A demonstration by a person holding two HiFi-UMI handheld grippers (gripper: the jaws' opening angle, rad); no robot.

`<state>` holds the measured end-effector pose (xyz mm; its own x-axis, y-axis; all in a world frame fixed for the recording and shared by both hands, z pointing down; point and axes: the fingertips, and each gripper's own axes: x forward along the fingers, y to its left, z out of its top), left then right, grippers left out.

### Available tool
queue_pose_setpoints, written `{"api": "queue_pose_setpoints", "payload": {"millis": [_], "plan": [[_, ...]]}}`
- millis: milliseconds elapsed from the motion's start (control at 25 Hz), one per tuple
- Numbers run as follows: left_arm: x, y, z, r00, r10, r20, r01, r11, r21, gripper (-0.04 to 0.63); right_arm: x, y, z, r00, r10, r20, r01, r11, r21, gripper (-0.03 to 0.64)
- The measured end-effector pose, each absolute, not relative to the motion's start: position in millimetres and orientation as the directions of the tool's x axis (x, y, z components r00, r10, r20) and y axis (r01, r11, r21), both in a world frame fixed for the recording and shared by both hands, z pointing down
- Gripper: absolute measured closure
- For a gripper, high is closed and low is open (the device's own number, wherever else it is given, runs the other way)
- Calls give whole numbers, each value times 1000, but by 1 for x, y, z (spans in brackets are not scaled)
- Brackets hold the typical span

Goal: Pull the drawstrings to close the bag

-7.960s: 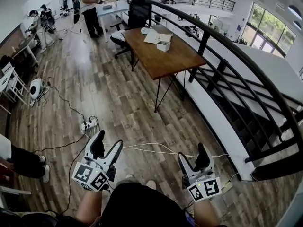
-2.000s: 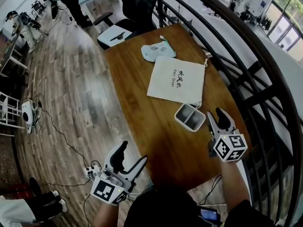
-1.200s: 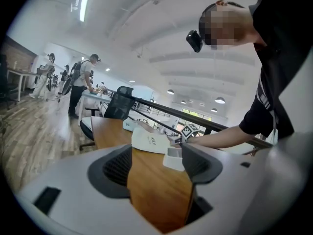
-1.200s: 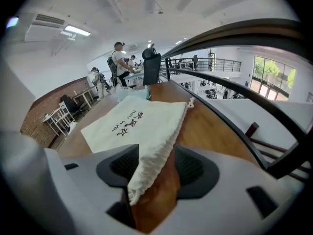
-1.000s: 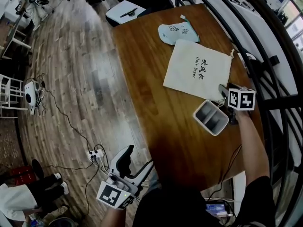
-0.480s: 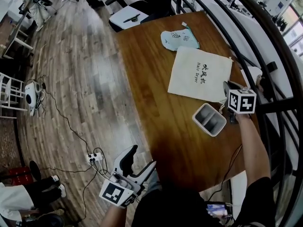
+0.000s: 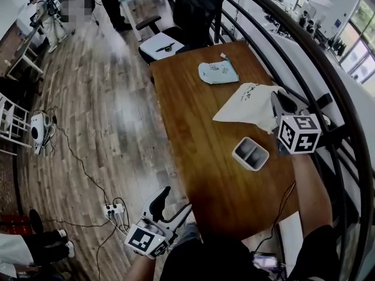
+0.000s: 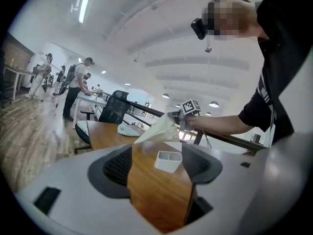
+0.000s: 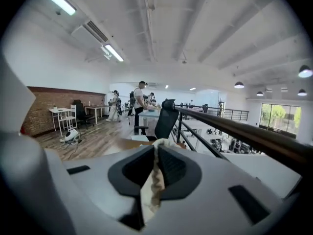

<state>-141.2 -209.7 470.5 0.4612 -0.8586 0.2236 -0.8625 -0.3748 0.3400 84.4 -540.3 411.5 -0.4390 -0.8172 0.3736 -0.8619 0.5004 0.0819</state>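
One cream bag (image 7: pixel 249 104), right edge raised off the surface (image 7: pixel 193 139), its cloth pinched between the pressed-together fingers of the right gripper (image 7: pixel 280 107). One left gripper (image 7: pixel 167 202), fingers spread and holding nothing, low off the surface's near corner; the bag lies ahead and rightward, well apart.

Cream bag (image 7: pixel 249 107), small dark print. Pale blue pouch (image 7: pixel 217 72), dark marks. Table (image 7: pixel 193 151): warm brown wood grain. Box (image 7: pixel 250 153): white, grey inside. Floor (image 7: pixel 105 127): grey-brown planks. Left gripper (image 7: pixel 173 202) and right gripper (image 7: pixel 277 103): grey, black-and-white square markers.
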Motion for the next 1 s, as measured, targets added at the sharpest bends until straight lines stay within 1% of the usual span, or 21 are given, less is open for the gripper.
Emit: {"api": "queue_pose_setpoints", "payload": {"millis": [160, 320, 440, 560, 760, 880, 1000], "plan": [[-140, -196, 468, 482, -850, 210, -851, -398, 341, 272, 75, -498, 357, -490, -828, 273, -862, 506, -11, 597], [-133, -190, 465, 520, -830, 200, -831, -438, 343, 272, 79, -443, 325, -523, -829, 198, -851, 498, -164, 597], [-125, -187, 463, 556, -807, 199, -811, -475, 341, 272, 82, -402, 322, -535, -826, 178, -836, 486, -255, 597], [-114, -182, 464, 605, -774, 185, -778, -527, 341, 272, 84, -368, 327, -541, -821, 183, -829, 483, -283, 597], [-95, -178, 462, 671, -721, 173, -728, -596, 339, 272, 100, -308, 340, -513, -839, 182, -838, 443, -320, 597], [-89, -172, 472, 700, -687, 195, -705, -620, 346, 272, 116, -268, 358, -455, -869, 193, -869, 385, -312, 597], [-80, -166, 477, 732, -650, 205, -674, -649, 351, 272, 131, -233, 376, -380, -908, 174, -898, 318, -305, 597]]}}
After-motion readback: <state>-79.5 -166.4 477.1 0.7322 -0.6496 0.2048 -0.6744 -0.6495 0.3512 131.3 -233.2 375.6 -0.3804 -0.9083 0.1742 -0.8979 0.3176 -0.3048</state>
